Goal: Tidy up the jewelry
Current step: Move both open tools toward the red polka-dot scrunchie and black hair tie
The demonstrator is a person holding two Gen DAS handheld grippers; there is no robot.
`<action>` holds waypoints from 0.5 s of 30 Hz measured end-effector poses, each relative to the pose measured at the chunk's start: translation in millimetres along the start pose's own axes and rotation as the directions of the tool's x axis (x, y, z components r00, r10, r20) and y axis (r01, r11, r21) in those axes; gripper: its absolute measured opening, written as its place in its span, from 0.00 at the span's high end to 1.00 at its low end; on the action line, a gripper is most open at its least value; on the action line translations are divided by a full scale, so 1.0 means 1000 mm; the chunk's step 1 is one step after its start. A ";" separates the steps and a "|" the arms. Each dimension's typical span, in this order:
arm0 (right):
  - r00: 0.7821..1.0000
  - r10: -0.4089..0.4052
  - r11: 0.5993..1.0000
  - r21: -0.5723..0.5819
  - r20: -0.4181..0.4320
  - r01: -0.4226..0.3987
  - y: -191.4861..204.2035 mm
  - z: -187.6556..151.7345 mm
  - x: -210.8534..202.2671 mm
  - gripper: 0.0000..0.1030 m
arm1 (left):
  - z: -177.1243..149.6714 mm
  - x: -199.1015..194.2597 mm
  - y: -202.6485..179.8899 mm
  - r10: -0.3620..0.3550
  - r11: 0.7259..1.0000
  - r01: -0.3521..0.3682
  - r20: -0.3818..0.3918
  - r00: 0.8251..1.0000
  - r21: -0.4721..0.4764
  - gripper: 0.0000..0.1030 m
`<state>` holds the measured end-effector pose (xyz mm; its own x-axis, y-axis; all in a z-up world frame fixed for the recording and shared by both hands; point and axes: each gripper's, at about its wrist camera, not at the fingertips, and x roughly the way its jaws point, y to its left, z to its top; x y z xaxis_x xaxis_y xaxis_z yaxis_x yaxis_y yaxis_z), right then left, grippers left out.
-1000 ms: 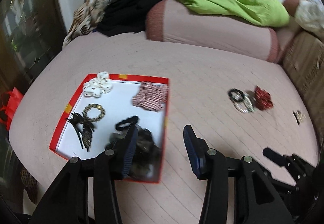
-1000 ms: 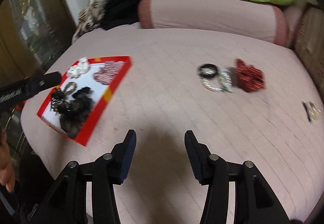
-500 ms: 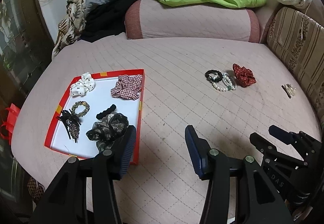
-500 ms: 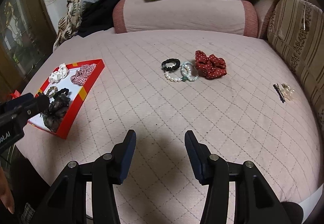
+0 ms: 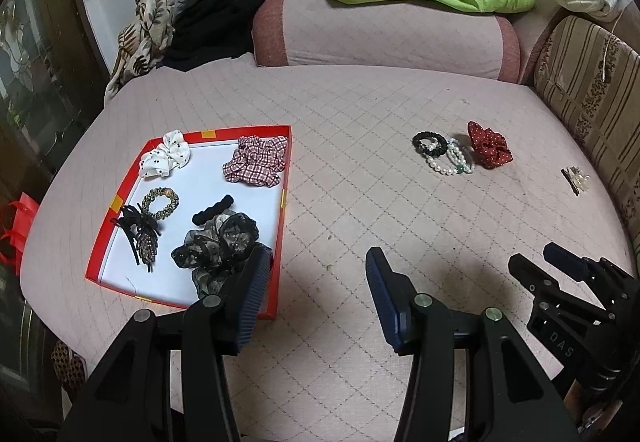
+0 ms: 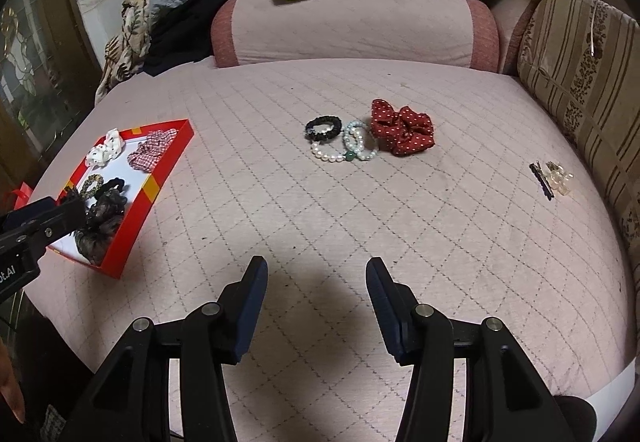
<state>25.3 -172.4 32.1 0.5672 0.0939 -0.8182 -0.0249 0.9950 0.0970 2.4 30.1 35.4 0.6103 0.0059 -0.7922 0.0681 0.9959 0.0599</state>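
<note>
Hovering over the quilted pink bed (image 6: 320, 210), I hold both sets of jaws spread with nothing between them and nothing touching the pads. My left gripper (image 5: 316, 282) hangs with its left finger over the near right corner of the red tray (image 5: 280, 210), which lies ahead and to the left of those jaws; in it sit a white dotted scrunchie (image 5: 166, 158), a plaid scrunchie (image 5: 256, 160), a gold hair tie (image 5: 160, 202), a black hair clip (image 5: 138, 234), a black hair tie (image 5: 212, 209) and a dark sheer scrunchie (image 5: 218, 246). My right gripper (image 6: 316, 282) is over bare quilt. Straight ahead of its jaws, well apart from them, lie a black bracelet (image 6: 323, 127), a pearl bracelet (image 6: 329, 155) and a pale bead bracelet (image 6: 358, 142), overlapping one another, with a red dotted scrunchie (image 6: 402, 127) just beside them on the right. Farther right, near the striped cushion (image 6: 580, 82), a small clear clip (image 6: 558, 176) lies beside a dark hairpin (image 6: 541, 178).
</note>
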 end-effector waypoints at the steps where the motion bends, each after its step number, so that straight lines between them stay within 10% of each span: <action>1: 1.000 -0.001 1.000 0.004 -0.001 0.001 -0.001 0.000 0.000 0.46 | 0.000 0.001 0.000 -0.002 1.000 0.002 -0.002 1.000 -0.001 0.52; 15: 1.000 -0.023 0.997 0.068 -0.017 0.024 -0.029 -0.001 0.011 0.46 | -0.001 0.014 -0.015 -0.017 0.999 0.018 -0.035 0.999 0.028 0.47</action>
<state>31.4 -200.1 19.1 0.5538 0.0719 -0.8296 0.0450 0.9922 0.1160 9.5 15.1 22.7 0.5814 -0.0077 -0.8136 0.1011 0.9929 0.0629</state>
